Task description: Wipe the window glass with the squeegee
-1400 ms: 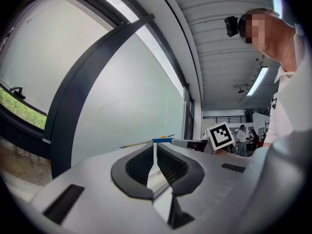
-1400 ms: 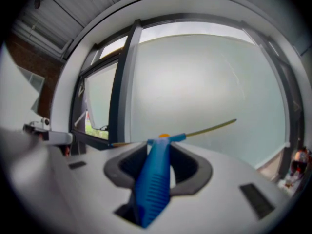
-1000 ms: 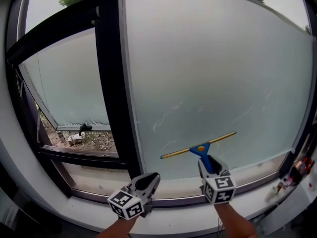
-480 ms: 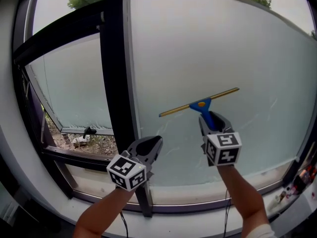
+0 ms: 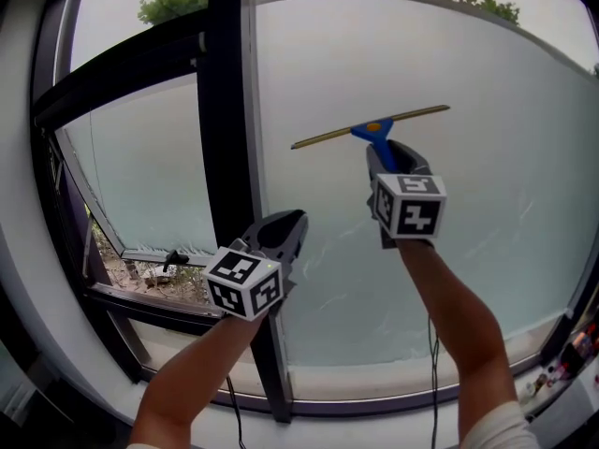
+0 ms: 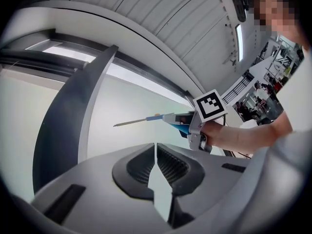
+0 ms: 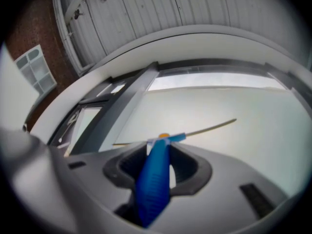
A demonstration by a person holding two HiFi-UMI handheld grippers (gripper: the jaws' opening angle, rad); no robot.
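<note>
The squeegee has a blue handle and a long brass blade bar that lies against the large frosted window pane, tilted a little up to the right. My right gripper is shut on the blue handle, and the bar shows just past its jaws. My left gripper is shut and empty, held lower and to the left in front of the black vertical frame post. From the left gripper view the squeegee sticks out leftward from the right gripper.
A tilted-open window sash with a small black handle lies left of the post. The white sill runs below the pane. Small items sit at the sill's right end.
Both grippers have risen up the pane. The squeegee has gone from near the pane's bottom to its upper middle, and the left gripper has lifted from the sill to the post's mid height.
</note>
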